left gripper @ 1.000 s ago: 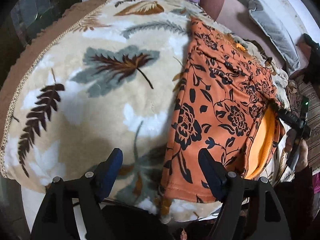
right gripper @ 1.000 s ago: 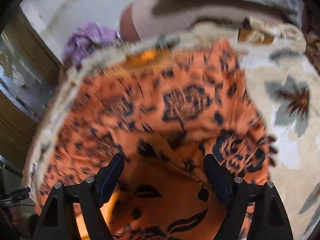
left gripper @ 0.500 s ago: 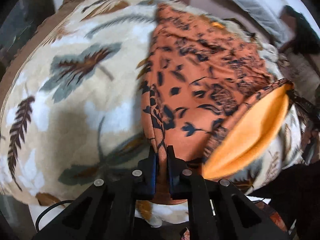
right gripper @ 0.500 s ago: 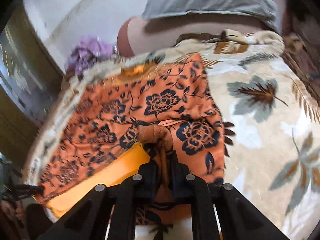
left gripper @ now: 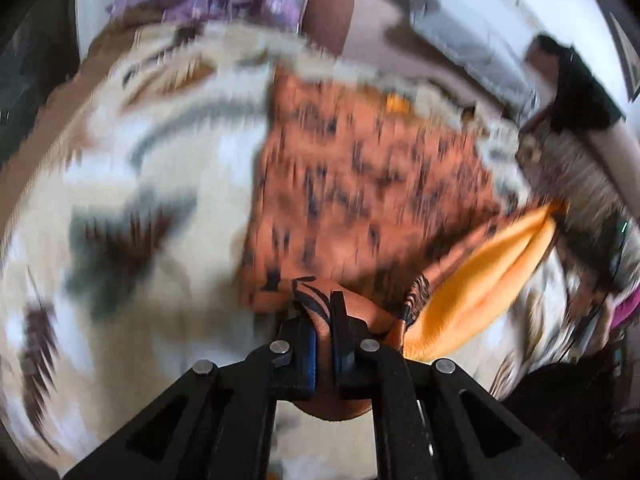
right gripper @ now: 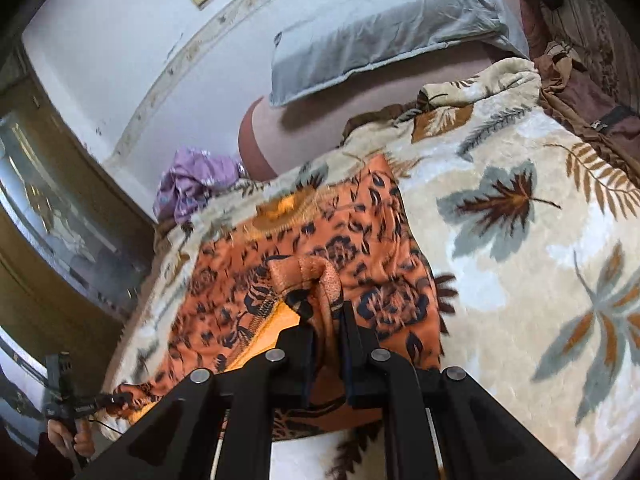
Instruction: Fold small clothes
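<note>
Bedroom, leaf-print blanket (right gripper: 520,264) over the bed, grey pillow (right gripper: 384,28) by the wall, purple cloth (right gripper: 192,180) bunched at the far corner. My right tool (right gripper: 326,320) is pinching a gathered lump of the orange floral garment's (right gripper: 332,232) near hem, fabric bulging up between the fingers. My left tool (left gripper: 324,320) is pressed together on the other near corner, cloth wedged between the pads; that view is motion-blurred. Garment lies mostly flat on the blanket, near edge lifted so the plain orange inside (left gripper: 488,272) shows. It looks thin, light and floppy, so it should sag and drape between my two holds and may drag on the plush blanket. Best grip I'd say is at hem corners, taking both layers, not mid-panel, so the fold edge comes out straight.
</note>
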